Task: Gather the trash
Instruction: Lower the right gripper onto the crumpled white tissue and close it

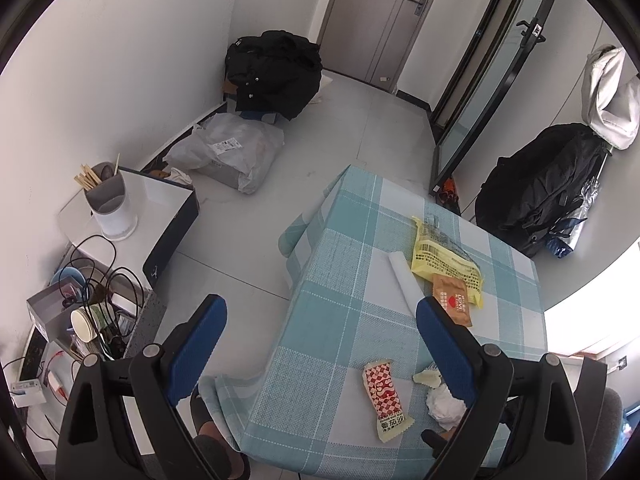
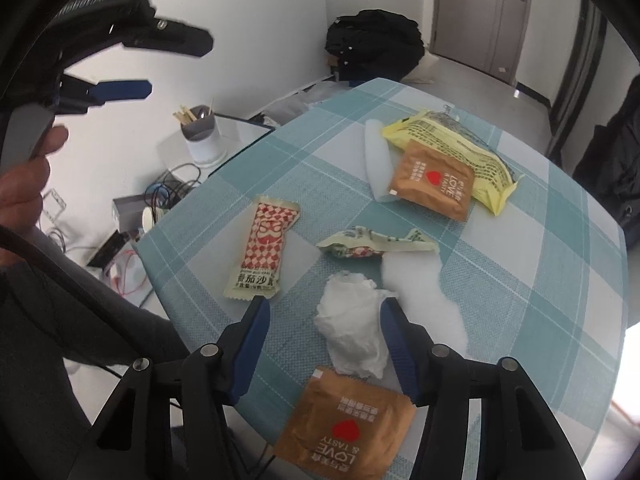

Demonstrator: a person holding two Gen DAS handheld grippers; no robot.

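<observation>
Trash lies on the teal checked table (image 2: 540,280). My right gripper (image 2: 325,305) hangs low over a crumpled white tissue (image 2: 352,320). The tissue sits between the blue fingers; the right finger touches its edge, the left one stands apart from it, so the gripper is open. Around it lie a red-checked wrapper (image 2: 264,248), a crumpled green wrapper (image 2: 372,244), two brown sachets (image 2: 432,180) (image 2: 344,428) and a yellow packet (image 2: 448,148). My left gripper (image 1: 322,306) is open and empty above the table's left edge, with the red-checked wrapper (image 1: 386,396) below it.
A white strip (image 2: 376,160) and a white sheet (image 2: 420,292) also lie on the table. Left of the table stand a utensil holder (image 1: 108,204) on a box and a crate of clutter (image 1: 92,316). Black bags (image 1: 276,72) (image 1: 540,192) sit by the walls. A person's slippered foot (image 1: 212,436) is at the table's near corner.
</observation>
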